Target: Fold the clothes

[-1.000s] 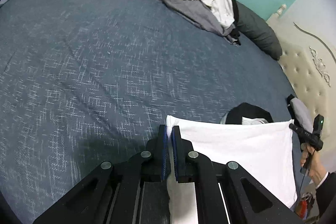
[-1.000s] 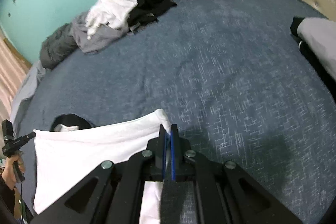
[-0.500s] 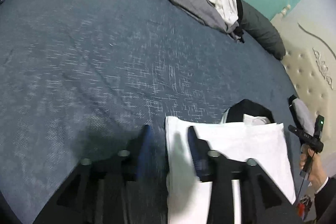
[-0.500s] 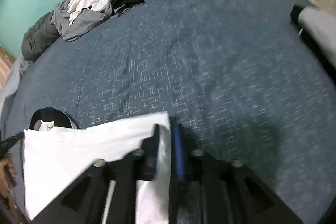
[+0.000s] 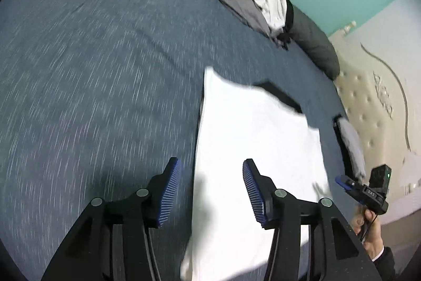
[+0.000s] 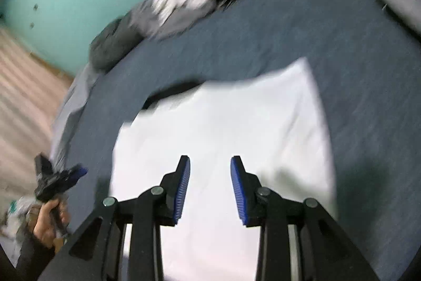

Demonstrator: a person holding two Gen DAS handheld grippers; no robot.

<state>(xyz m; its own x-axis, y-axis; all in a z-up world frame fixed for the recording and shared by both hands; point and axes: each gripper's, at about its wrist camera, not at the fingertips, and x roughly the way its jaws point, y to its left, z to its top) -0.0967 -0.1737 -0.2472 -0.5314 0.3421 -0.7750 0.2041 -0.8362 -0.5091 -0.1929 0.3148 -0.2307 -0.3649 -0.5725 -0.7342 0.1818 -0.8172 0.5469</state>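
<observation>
Motion blur smears both views, and a dark garment (image 5: 282, 96) pokes out half-hidden behind the folded white shirt (image 5: 252, 149) lying flat on the blue bed (image 5: 92, 70). Both the left gripper (image 5: 210, 188) and the right gripper (image 6: 210, 186) hang over the shirt, fingers spread wide, holding nothing.

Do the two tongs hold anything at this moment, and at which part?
Nothing is held. The left tongs and right tongs are both open above the folded white cotton garment.
</observation>
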